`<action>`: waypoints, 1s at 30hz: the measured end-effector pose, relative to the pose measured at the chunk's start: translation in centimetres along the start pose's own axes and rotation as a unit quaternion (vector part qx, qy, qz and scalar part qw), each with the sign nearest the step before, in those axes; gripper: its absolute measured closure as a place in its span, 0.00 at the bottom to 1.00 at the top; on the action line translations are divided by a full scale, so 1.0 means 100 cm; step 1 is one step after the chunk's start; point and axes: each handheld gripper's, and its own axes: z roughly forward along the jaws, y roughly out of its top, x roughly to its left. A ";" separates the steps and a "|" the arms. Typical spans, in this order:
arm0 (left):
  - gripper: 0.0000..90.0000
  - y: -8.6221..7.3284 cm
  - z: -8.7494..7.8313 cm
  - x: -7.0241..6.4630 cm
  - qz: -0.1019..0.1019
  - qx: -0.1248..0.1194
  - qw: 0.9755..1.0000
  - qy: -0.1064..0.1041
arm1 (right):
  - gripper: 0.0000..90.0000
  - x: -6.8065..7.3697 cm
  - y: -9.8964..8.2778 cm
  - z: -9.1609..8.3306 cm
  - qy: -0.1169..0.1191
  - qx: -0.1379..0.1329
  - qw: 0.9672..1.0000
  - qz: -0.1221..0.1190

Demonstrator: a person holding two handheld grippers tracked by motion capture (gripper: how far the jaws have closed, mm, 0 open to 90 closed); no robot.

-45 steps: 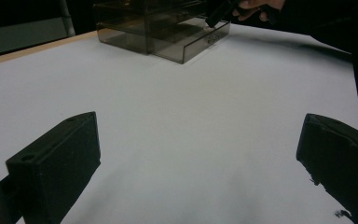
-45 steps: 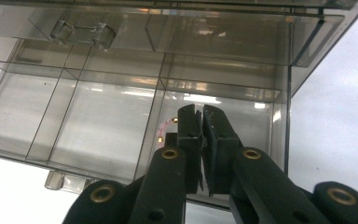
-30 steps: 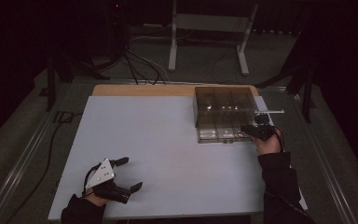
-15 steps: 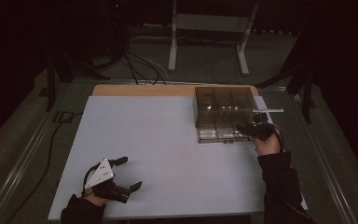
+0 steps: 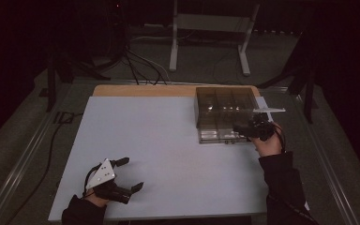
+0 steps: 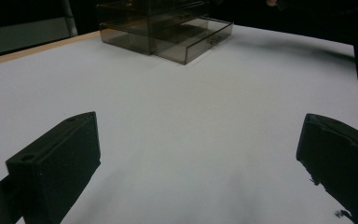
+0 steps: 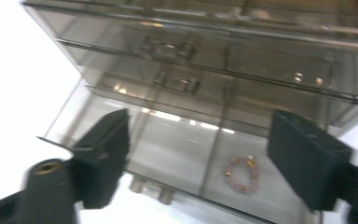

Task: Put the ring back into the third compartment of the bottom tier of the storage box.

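A smoked clear drawer box (image 5: 225, 105) stands at the back right of the white table (image 5: 168, 140). Its bottom drawer (image 5: 218, 136) is pulled out toward me. In the right gripper view a pink bead bracelet (image 7: 241, 174) lies loose in the right half of that drawer (image 7: 177, 154). My right gripper (image 5: 242, 129) hovers just above the drawer's right end; its jaws (image 7: 200, 140) have just been opening and stand wide, with nothing pressed between them. My left gripper (image 5: 132, 173) rests open near the front left, its jaws (image 6: 200, 135) over bare table.
The box (image 6: 163, 23) shows far ahead in the left gripper view. Two shut upper drawers with small handles (image 7: 168, 46) sit above the open one. A wooden strip (image 5: 140, 90) edges the table's back; a metal stand (image 5: 206, 28) and cables lie on the floor beyond.
The right gripper has lifted slightly over the open drawer and its jaws have spread. The left gripper has stayed where it was.
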 end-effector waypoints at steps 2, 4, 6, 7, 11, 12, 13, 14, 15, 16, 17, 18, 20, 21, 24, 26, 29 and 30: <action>0.01 0.000 0.001 0.000 0.001 0.003 1.000 0.002 | 0.16 0.002 0.001 -0.002 0.008 -0.002 1.000 -0.005; 0.01 0.000 0.001 0.001 -0.001 0.002 1.000 0.002 | 0.16 0.004 0.002 -0.003 0.012 -0.004 1.000 -0.010; 0.01 0.001 0.001 0.001 0.000 0.002 1.000 0.003 | 0.13 0.007 0.003 -0.005 0.014 -0.007 1.000 -0.021; 0.01 0.001 0.001 0.001 0.000 0.002 1.000 0.003 | 0.13 0.007 0.003 -0.005 0.014 -0.007 1.000 -0.021; 0.01 0.000 0.001 0.001 -0.002 0.002 1.000 0.004 | 0.02 0.012 0.007 -0.007 0.034 -0.001 0.999 -0.035; 0.01 0.000 0.001 0.001 -0.002 0.003 1.000 0.004 | 0.00 0.014 0.008 -0.008 0.034 -0.004 0.999 -0.036; 0.01 0.000 0.001 0.001 -0.002 0.002 1.000 0.004 | 0.00 0.015 0.009 -0.008 0.034 -0.007 0.999 -0.038; 0.01 0.001 0.001 0.001 -0.002 0.002 1.000 0.005 | 0.00 0.016 0.010 -0.009 0.036 -0.009 0.999 -0.040; 0.01 0.001 0.001 0.001 -0.002 0.002 1.000 0.005 | 0.00 0.018 0.011 -0.010 0.036 -0.013 0.998 -0.042; 0.01 0.001 0.001 0.000 -0.001 0.002 1.000 0.005 | 0.00 0.020 0.011 -0.011 0.037 -0.015 0.998 -0.043; 0.01 0.001 0.001 0.000 -0.001 0.002 1.000 0.005 | 0.00 0.022 0.012 -0.011 0.039 -0.017 0.998 -0.046; 0.01 0.001 0.001 0.000 -0.001 0.002 1.000 0.004 | 0.00 0.023 0.013 -0.012 0.040 -0.018 0.998 -0.049; 0.01 0.000 0.000 0.000 0.000 0.002 1.000 0.003 | 0.00 0.027 0.013 -0.013 0.047 -0.025 0.997 -0.051; 0.01 0.000 0.000 0.000 0.000 0.002 1.000 0.002 | 0.00 0.030 0.014 -0.014 0.050 -0.027 0.997 -0.055; 0.01 0.000 -0.001 -0.001 0.001 0.000 1.000 0.004 | 0.00 0.037 0.016 -0.016 0.057 -0.033 0.996 -0.064; 0.01 -0.001 -0.002 -0.002 0.002 0.002 1.000 0.004 | 0.00 0.042 0.017 -0.018 0.061 -0.034 0.995 -0.068; 0.01 -0.001 -0.004 -0.002 0.001 0.001 1.000 0.004 | 0.00 0.050 0.019 -0.020 0.069 -0.037 0.994 -0.075; 0.01 -0.001 -0.005 -0.001 0.000 -0.002 1.000 0.004 | 0.00 0.052 0.020 -0.021 0.072 -0.039 0.994 -0.076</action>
